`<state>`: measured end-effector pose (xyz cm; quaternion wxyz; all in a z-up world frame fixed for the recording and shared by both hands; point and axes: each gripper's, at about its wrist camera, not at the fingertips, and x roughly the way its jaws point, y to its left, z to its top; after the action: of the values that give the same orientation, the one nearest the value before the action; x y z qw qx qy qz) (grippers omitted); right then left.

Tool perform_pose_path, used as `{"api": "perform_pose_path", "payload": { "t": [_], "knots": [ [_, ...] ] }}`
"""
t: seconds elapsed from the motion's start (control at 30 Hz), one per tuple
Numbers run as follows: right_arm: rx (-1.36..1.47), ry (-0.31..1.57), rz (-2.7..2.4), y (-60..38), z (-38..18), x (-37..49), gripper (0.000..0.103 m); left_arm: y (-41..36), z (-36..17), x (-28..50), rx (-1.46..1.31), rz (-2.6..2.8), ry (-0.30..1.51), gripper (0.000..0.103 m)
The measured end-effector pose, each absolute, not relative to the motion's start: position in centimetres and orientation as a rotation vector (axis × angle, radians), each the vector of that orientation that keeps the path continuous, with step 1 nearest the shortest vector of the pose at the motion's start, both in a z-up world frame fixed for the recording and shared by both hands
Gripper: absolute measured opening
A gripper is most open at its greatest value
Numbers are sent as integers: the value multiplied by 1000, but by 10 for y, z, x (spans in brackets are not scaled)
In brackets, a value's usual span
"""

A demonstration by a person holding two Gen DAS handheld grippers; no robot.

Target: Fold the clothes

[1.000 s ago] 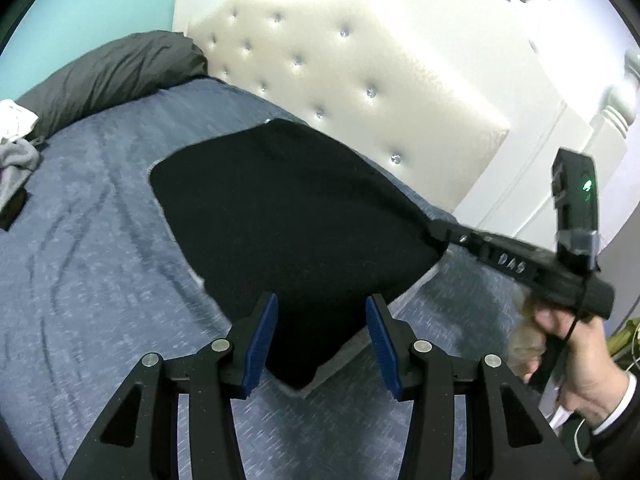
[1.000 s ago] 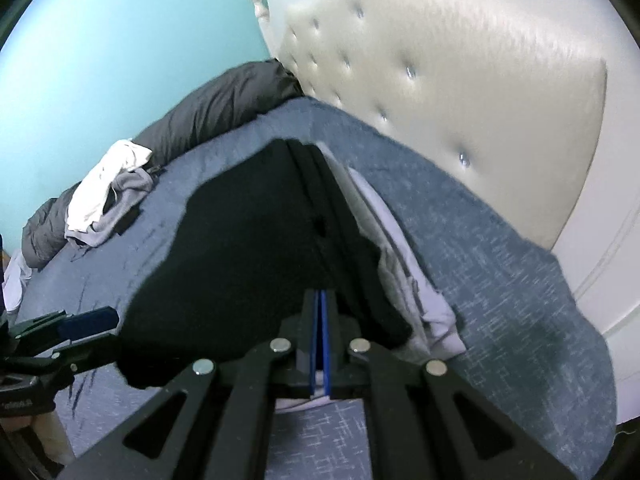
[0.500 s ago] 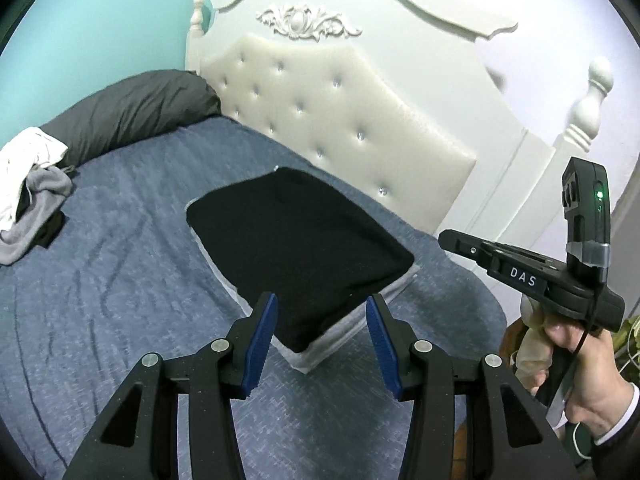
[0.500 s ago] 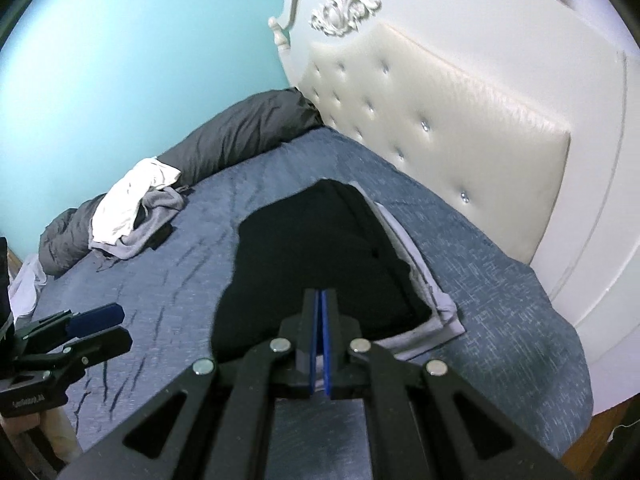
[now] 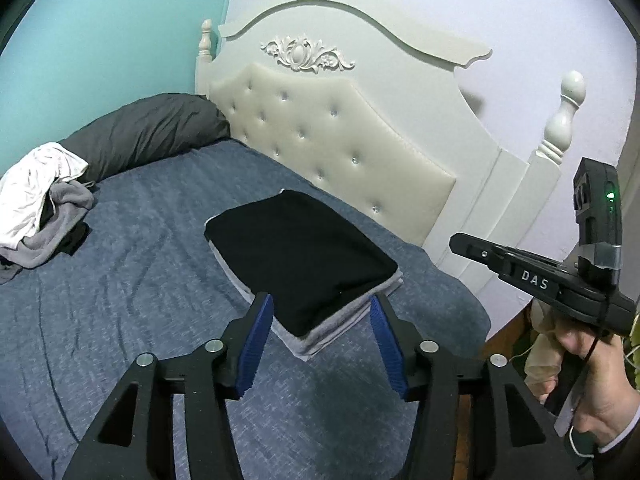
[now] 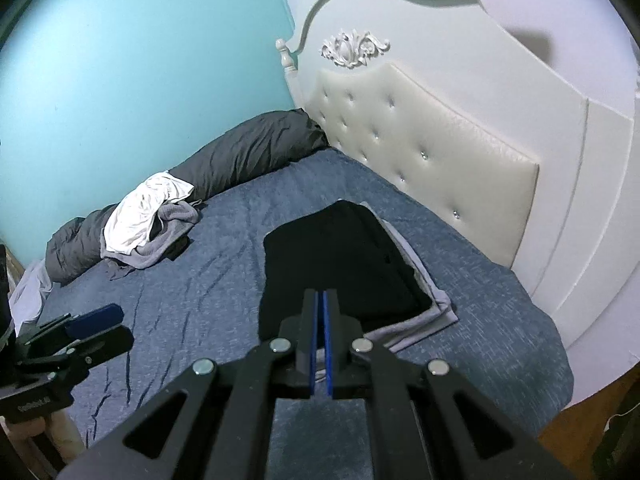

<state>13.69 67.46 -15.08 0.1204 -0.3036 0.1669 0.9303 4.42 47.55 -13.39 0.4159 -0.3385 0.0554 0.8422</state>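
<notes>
Folded clothes stacked on a bed, near its headboard.
The folded stack (image 5: 300,256) lies on the bed (image 5: 140,280) just before the headboard (image 5: 332,140); a loose clothes pile (image 5: 40,208) sits far left, a rolled duvet (image 5: 148,132) behind it.

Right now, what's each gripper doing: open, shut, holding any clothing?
Left gripper: jaws apart and opening, nothing between the pads; the folded black garment lies beyond on the bed.
Right gripper: shut, empty.

Folded black garment (image 5: 300,256) lay atop grey folded clothes (image 5: 340,326) at frame centre on the bed (image 5: 140,300). Left gripper (image 5: 320,344) hung above, jaws opening, nothing between them.
</notes>
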Motion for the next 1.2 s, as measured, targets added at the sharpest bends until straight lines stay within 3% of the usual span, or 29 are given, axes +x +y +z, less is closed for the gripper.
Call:
{"api": "perform_pose_path", "payload": {
  "t": [0.37,0.47,0.53,0.6,0.93,1.03,1.2],
  "knots": [
    [-884,451,2695,641,-130,168,14,449,-111,68,-808,2133,158,78],
    [-879,462,2687,633,-126,176,25,443,-107,74,-803,2123,145,82],
    [-874,475,2696,628,-124,182,45,439,-105,78,-803,2119,144,84],
    [-873,480,2711,622,-123,187,57,434,-104,83,-798,2117,144,85],
    [-830,460,2681,597,-118,221,76,406,-101,103,-752,2170,160,103],
    [-815,461,2680,591,-117,231,84,399,-103,107,-764,2177,158,103],
    [-803,450,2665,580,-117,244,89,386,-105,113,-765,2206,147,103]
  ]
}}
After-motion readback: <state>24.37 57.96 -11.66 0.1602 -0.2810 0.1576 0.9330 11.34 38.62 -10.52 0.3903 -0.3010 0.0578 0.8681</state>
